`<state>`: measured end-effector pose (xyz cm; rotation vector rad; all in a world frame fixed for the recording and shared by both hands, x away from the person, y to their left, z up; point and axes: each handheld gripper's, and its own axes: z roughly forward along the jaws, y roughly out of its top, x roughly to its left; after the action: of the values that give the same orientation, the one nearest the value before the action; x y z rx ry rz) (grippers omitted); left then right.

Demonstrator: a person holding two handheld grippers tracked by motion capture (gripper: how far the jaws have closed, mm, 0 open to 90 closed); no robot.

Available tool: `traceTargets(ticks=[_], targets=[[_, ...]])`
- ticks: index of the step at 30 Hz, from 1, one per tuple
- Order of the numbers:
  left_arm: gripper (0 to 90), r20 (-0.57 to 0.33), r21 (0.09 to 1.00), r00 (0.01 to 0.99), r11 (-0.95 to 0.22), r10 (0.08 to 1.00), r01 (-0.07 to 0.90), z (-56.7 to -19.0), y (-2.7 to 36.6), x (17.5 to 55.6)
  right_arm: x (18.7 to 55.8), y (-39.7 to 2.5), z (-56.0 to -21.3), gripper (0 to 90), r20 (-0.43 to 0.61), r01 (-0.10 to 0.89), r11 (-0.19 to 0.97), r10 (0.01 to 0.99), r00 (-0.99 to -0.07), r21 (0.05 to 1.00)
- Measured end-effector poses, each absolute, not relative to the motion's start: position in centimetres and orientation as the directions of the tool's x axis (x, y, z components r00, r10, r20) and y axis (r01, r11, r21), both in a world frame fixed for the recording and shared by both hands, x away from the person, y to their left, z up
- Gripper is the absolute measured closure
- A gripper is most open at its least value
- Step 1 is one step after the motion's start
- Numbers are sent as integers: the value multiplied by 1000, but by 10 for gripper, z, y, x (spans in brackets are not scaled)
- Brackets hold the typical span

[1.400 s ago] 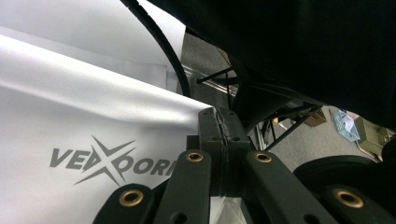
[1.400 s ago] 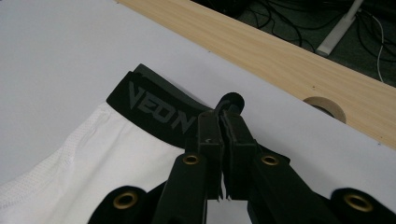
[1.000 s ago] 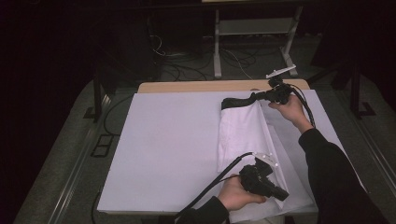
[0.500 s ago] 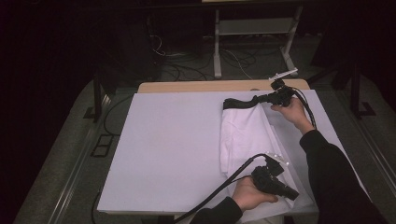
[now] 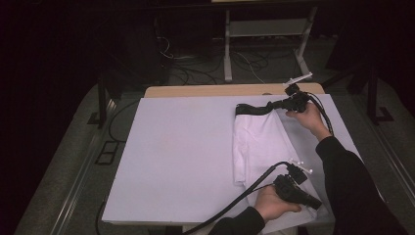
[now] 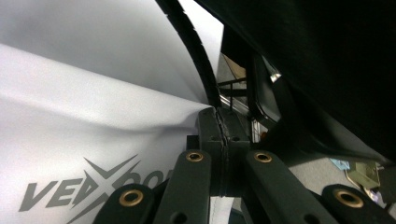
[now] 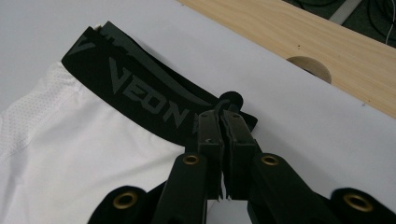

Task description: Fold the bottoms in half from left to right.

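- Across the left half of the high view, the white sheet [image 5: 176, 161] that covers the table lies bare, with a strip of wooden table edge [image 5: 205, 91] showing along the top of it.
- Right of centre in that view lie the white shorts [image 5: 257, 147], folded lengthwise into a narrow strip. Their black waistband [image 5: 254, 108] points to the upper part of the frame and the hem end runs down to the lower right.
- At the lower right of the high view, my left gripper [image 5: 313, 201] is clenched on the hem end. The left gripper view shows the jaws pressed together, with white cloth [image 6: 93, 140] drawn taut from the pinch and grey lettering on it.
- At the upper right of the high view, my right gripper [image 5: 274, 104] is clamped on the right-hand end of the waistband. In the right gripper view the jaws meet over the black elastic [image 7: 154, 100] beside its printed letters.
- I judge the fabric light, thin and limp. It will sag and crease wherever it is not held, and the smooth cloth could slide from a shallow pinch.
- The waistband is the thicker, firmer part, so it gives the surer hold. At the hem I should take both layers deep in the jaws.
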<state>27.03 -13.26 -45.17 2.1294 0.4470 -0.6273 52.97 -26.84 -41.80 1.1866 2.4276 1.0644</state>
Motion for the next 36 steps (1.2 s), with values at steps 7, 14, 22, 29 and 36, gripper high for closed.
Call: traceTargets(ticks=[7,14,22,29,36], targets=[[886,-595,621,796,-568,107,540,-460,-139,274,530,-270,-420,860,100,589,407,760,-643,698],[886,-606,616,789,-570,100,544,-464,-142,275,531,-273,-423,860,96,596,410,764,-638,690],[831,-636,599,764,-556,107,576,-469,-145,278,531,-273,-422,795,102,607,404,771,-628,684],[449,-595,619,792,-551,136,560,-465,-143,273,523,-276,-425,471,112,649,385,801,-588,656],[217,-557,664,819,-518,138,539,-455,-132,270,510,-285,-415,235,175,643,313,797,-578,699]])
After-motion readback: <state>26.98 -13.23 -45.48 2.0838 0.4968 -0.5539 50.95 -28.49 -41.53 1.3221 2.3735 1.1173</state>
